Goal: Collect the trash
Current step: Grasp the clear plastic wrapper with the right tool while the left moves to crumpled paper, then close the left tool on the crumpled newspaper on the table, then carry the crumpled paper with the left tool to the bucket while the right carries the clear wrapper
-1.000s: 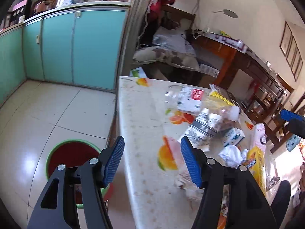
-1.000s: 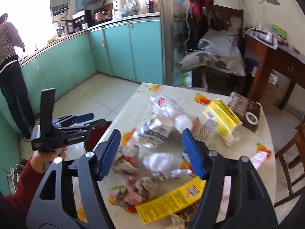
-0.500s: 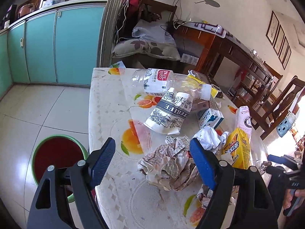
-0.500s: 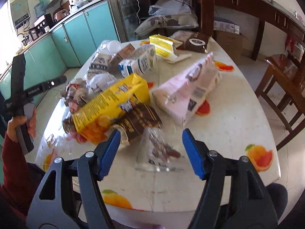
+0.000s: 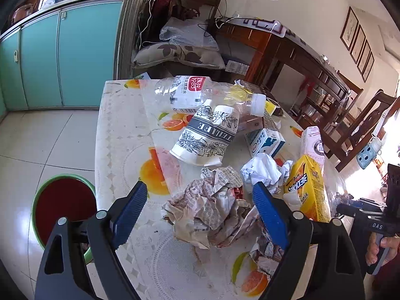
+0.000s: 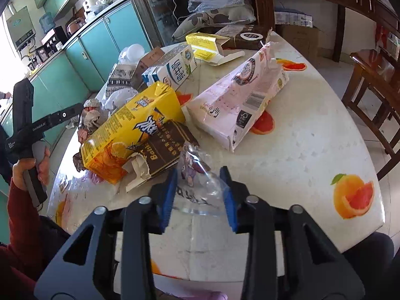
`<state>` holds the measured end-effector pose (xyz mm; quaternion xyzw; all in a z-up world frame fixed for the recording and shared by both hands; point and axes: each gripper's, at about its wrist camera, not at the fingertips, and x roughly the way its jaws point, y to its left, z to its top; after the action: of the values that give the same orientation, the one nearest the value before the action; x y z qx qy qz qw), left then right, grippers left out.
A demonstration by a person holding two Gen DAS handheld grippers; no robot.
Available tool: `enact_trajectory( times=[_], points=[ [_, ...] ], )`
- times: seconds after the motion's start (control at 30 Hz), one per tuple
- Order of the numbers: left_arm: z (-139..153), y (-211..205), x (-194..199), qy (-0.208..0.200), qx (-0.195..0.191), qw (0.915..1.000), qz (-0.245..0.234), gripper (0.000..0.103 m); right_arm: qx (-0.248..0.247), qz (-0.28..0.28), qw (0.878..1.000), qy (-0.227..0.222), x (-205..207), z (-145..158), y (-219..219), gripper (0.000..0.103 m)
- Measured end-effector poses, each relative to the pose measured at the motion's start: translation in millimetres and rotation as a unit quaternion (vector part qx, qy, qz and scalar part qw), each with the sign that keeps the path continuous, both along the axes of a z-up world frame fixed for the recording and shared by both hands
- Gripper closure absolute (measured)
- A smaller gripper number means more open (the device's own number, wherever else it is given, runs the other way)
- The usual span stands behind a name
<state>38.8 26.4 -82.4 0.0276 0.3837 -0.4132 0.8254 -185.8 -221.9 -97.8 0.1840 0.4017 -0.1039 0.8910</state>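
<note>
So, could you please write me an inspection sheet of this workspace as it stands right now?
Surface: table with a fruit-print cover.
Job's things: crumpled newspaper, plastic bottle, paper cup, yellow carton, pink carton, clear wrapper.
Clutter: milk cartons, brown packets, white tissue.
Grippers: left gripper open, jaws just opening, straddling the newspaper; right gripper just closed on the clear wrapper.
Cables: white leads hanging by the door frame.
Surroundings: green-rimmed bin on the floor, teal cabinets, wooden chairs.

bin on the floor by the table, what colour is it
Green rim, dark red inside; the left wrist view shows it best.
</note>
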Motion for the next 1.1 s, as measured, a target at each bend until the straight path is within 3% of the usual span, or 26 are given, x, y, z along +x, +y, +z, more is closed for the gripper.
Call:
enact_trajectory(
  times=[0.23,0.43,0.67,0.83,1.1],
  points=[
    [-9,-14,-1,0.013,0.010,0.9998,-0.015,0.022,-0.014,-0.028,0.999,-0.040,-2,22,-16,0.090],
    [-10,-16,0,0.018,0.007,0.9998,-0.010,0.043,-0.035,-0.013,0.997,-0.063,10,35,-9,0.090],
    [11,-10,-8,-0.025,-0.008,0.9996,-0.008,0.053,-0.047,-0.012,0.995,-0.092,14,44,-4,0.090],
    [23,-4,-9,-0.047,-0.019,0.9987,0.003,0.055,-0.051,-0.010,0.992,-0.116,17,51,0,0.090],
    [49,13,-10,-0.117,-0.018,0.9915,0.055,0.055,-0.062,0.015,0.988,-0.141,41,61,16,0.090]
  ],
)
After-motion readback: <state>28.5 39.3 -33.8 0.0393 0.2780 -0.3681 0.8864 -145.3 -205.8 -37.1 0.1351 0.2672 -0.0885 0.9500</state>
